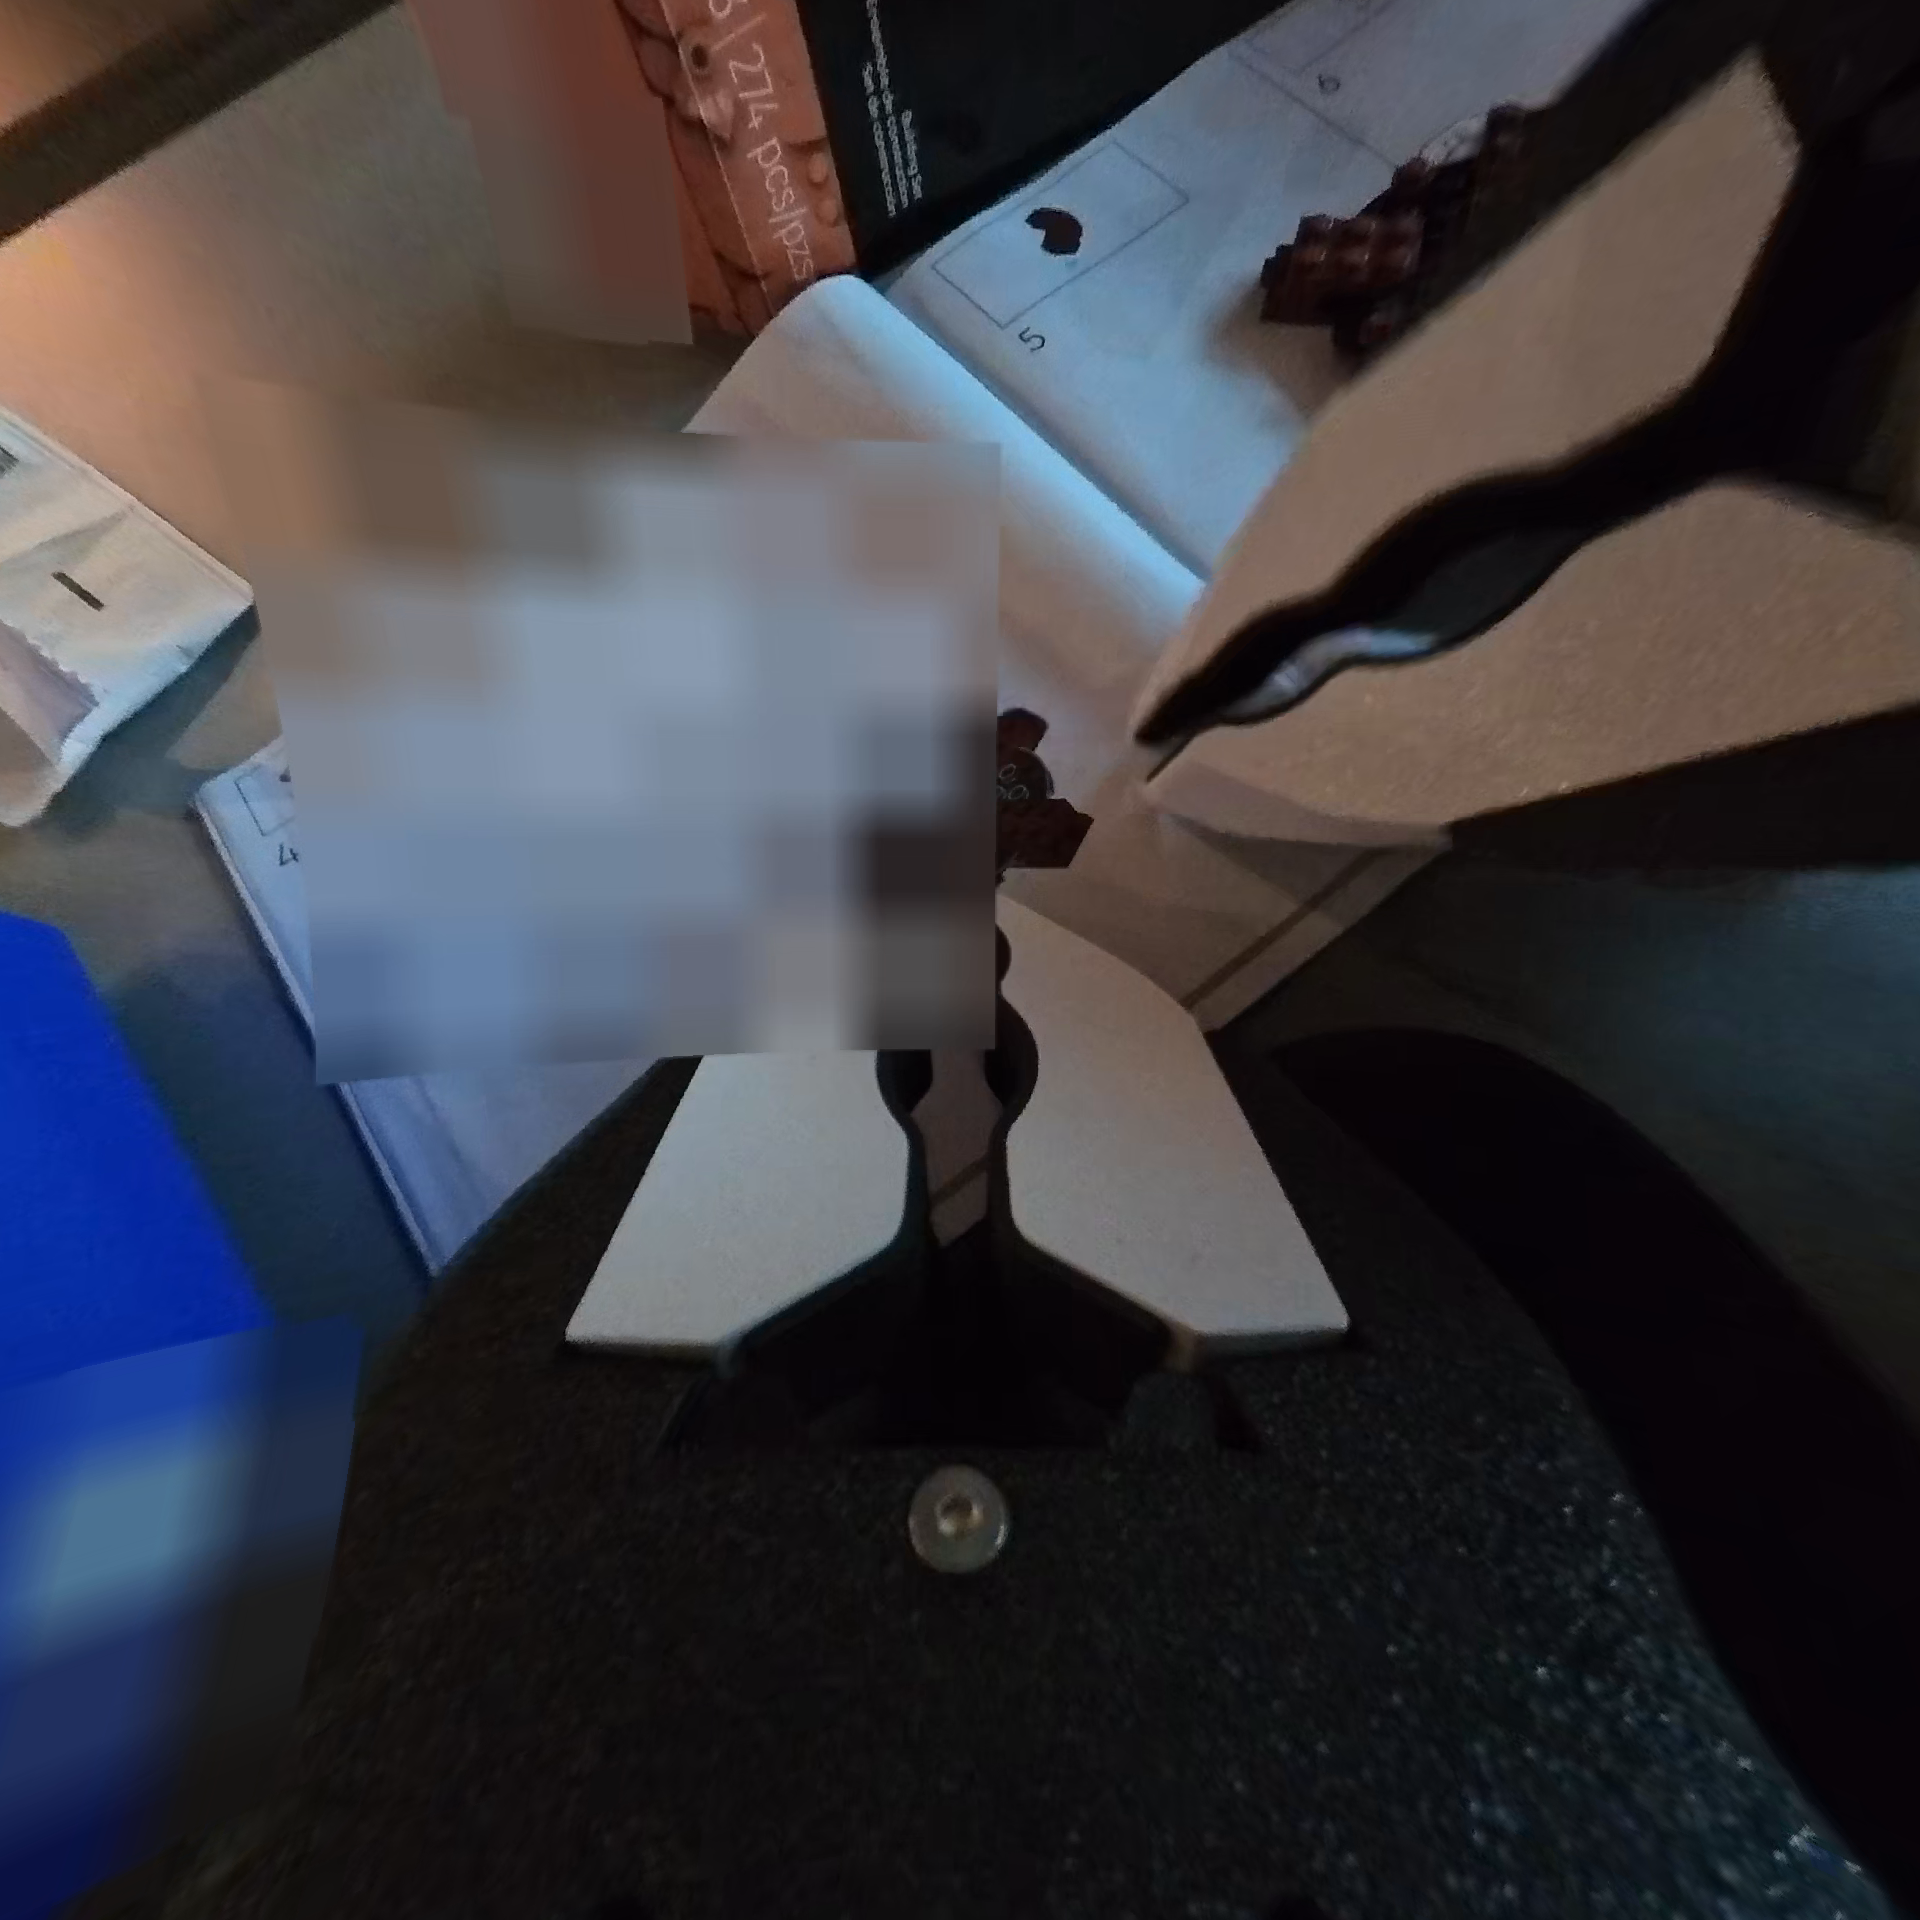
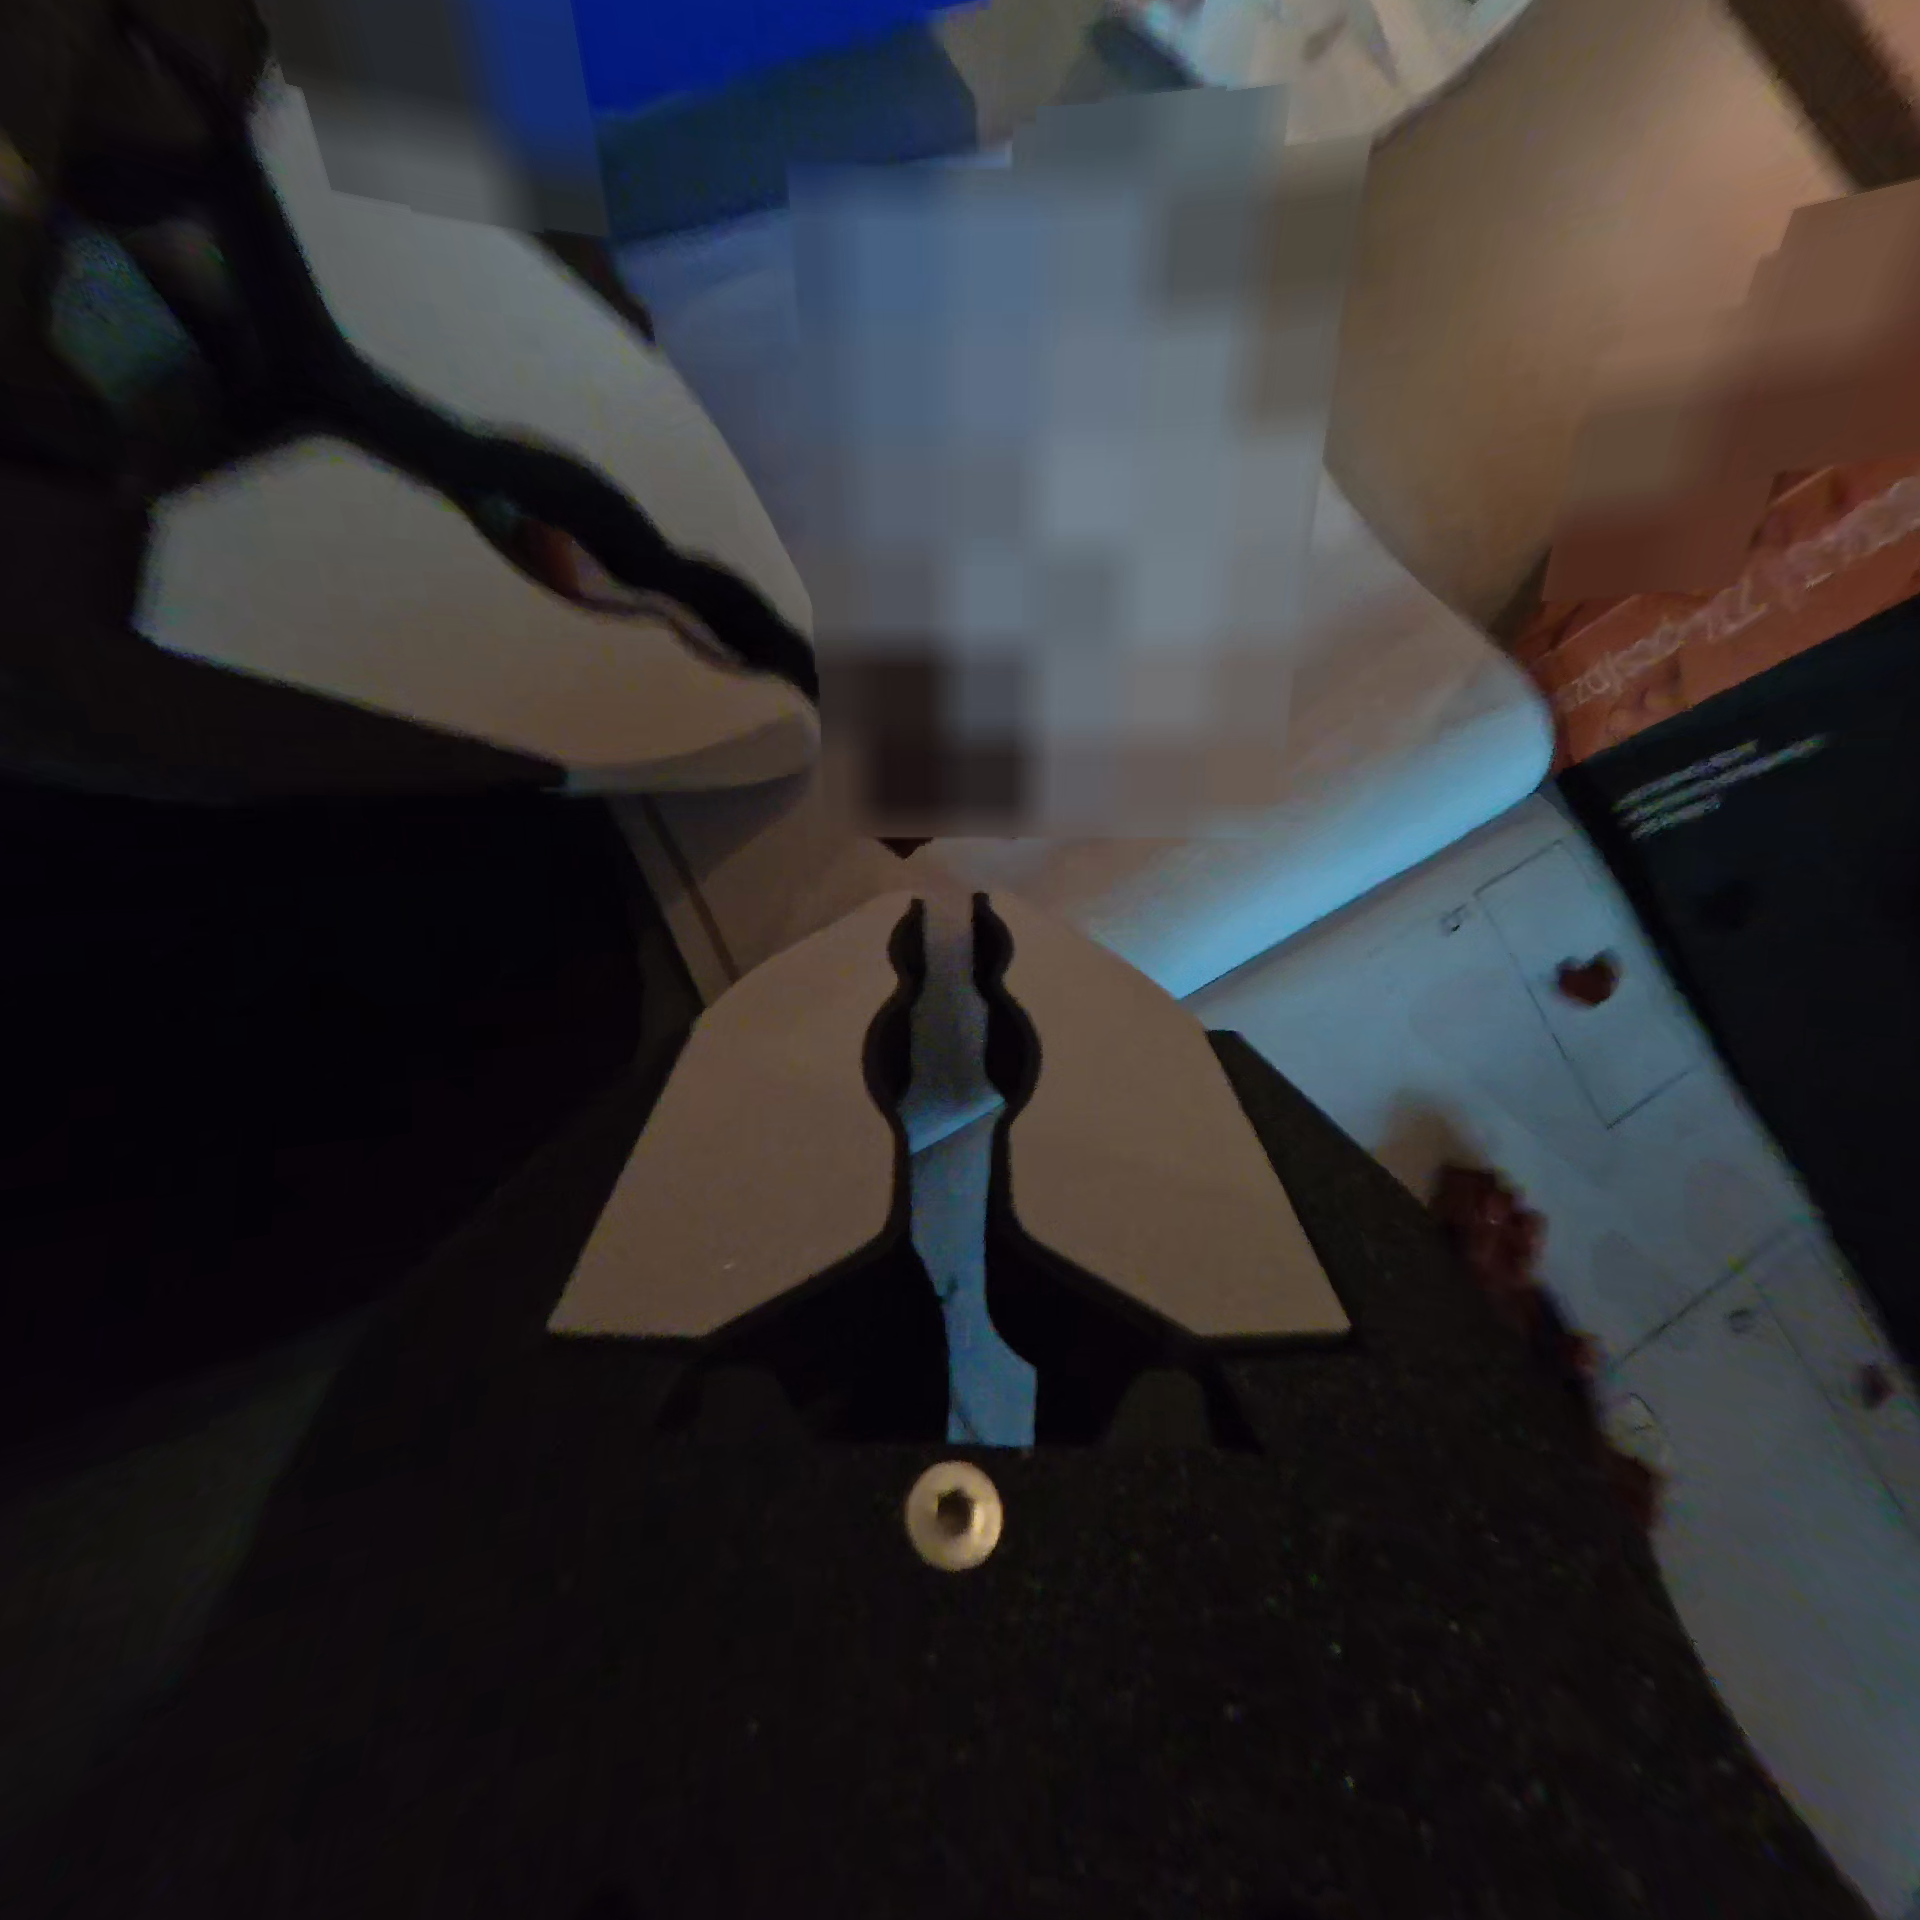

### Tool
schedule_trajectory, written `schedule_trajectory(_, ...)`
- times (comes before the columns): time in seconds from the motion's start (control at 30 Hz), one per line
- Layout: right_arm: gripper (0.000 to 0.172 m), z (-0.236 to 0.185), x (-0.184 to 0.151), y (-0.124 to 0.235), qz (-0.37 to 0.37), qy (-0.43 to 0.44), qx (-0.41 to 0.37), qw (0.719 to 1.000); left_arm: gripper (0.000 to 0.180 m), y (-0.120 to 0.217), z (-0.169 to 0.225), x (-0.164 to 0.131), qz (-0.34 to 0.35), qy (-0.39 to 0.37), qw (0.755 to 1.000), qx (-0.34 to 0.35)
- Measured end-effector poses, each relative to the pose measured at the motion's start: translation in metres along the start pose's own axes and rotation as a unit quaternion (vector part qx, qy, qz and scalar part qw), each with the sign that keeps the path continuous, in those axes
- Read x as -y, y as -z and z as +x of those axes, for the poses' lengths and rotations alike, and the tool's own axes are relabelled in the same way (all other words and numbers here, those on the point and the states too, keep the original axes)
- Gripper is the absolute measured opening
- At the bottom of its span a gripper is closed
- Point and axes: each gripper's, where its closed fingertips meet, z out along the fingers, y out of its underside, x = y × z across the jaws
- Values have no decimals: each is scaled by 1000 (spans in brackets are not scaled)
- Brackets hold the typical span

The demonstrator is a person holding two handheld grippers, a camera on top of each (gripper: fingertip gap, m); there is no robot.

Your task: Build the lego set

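Observation:
In the left wrist view my left gripper points over an open white booklet. Its jaws are nearly closed and a small dark brown brick piece sits right at its tips; a blurred patch hides part of the contact. My right gripper comes in from the upper right, its tips close beside that piece. In the right wrist view my right gripper shows a narrow gap between its pads with only white paper seen through it. The left gripper enters there from the upper left, tip to tip with mine.
A brown brick assembly lies on the booklet page; it also shows in the right wrist view. A pink box and a black box stand behind. A white paper bag and a blue object lie at the left. My right fingertips sit around 4 cm from my left ones.

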Motion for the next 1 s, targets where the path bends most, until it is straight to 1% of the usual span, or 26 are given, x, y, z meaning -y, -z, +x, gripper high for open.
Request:
schedule_trajectory(0.07, 12, 9, 24, 15, 29, 28, -2, 999, 6, 0, 1, 1, 2, -1, 1000, -2)
schedule_trajectory(0.1, 15, 13, 41, 25, 47, 58, -3, 997, 7, 0, 1, 1, 3, -1, 1000, -3)
schedule_trajectory(0.17, 22, 14, 85, 46, 82, 141, 11, 987, 10, 1, 2, 1, 5, -3, 1000, -6)
schedule_trajectory(0.2, 25, 6, 110, 55, 98, 191, 38, 976, 12, 1, 2, 1, 5, -4, 1000, -6)
schedule_trajectory(0.23, 26, -8, 135, 63, 113, 248, 77, 959, 14, 1, 3, 1, 6, -7, 1000, -6)
schedule_trajectory(0.27, 13, -21, 158, 67, 120, 309, 102, 938, 16, 1, 3, 2, 10, -10, 1000, -6)
schedule_trajectory(0.3, 17, -36, 178, 66, 122, 371, 129, 911, 18, 3, 4, 4, 19, -11, 1000, -7)
schedule_trajectory(0.33, 22, -58, 187, 64, 105, 428, 184, 878, 21, 2, 5, 3, 13, -14, 1000, -12)
schedule_trajectory(0.37, 23, -71, 189, 60, 53, 476, 234, 846, 23, 1, 6, 1, 3, -18, 1000, -12)
schedule_trajectory(0.4, 27, -75, 202, 52, 18, 503, 240, 830, 23, 0, 6, 0, -2, -24, 1000, -11)
schedule_trajectory(0.43, 26, -82, 221, 45, 20, 520, 245, 818, 23, 0, 7, 0, -4, -29, 1000, -9)
schedule_trajectory(0.47, 26, -99, 237, 42, 42, 536, 279, 796, 23, 0, 7, 0, -4, -31, 999, -8)
schedule_trajectory(0.5, 24, -122, 249, 42, 74, 544, 332, 767, 23, 0, 7, 0, -3, -31, 999, -10)
schedule_trajectory(0.53, 26, -148, 252, 40, 98, 545, 390, 736, 23, 0, 7, 0, -3, -29, 999, -13)
schedule_trajectory(0.57, 34, -171, 246, 36, 101, 550, 443, 701, 23, 0, 8, 0, -3, -28, 999, -16)
schedule_trajectory(0.6, 42, -188, 234, 25, 85, 561, 479, 670, 23, 0, 8, 0, -3, -28, 999, -17)
schedule_trajectory(0.67, 51, -208, 206, -6, 28, 592, 510, 624, 24, 0, 8, 0, -3, -31, 999, -17)
schedule_trajectory(0.73, 55, -218, 183, -33, -17, 623, 519, 585, 25, 0, 9, 0, -1, -36, 999, -15)
schedule_trajectory(0.77, 55, -224, 175, -40, -20, 636, 525, 565, 25, 0, 9, 0, -1, -40, 999, -13)
schedule_trajectory(0.83, 54, -235, 166, -49, -9, 663, 523, 536, 25, 1, 10, 1, 0, -47, 999, -10)
schedule_trajectory(0.93, 53, -240, 158, -65, 15, 736, 472, 485, 25, 1, 11, 1, -1, -56, 998, -9)
schedule_trajectory(1.0, 50, -243, 150, -69, 28, 767, 457, 451, 24, 0, 11, 1, -1, -59, 998, -8)
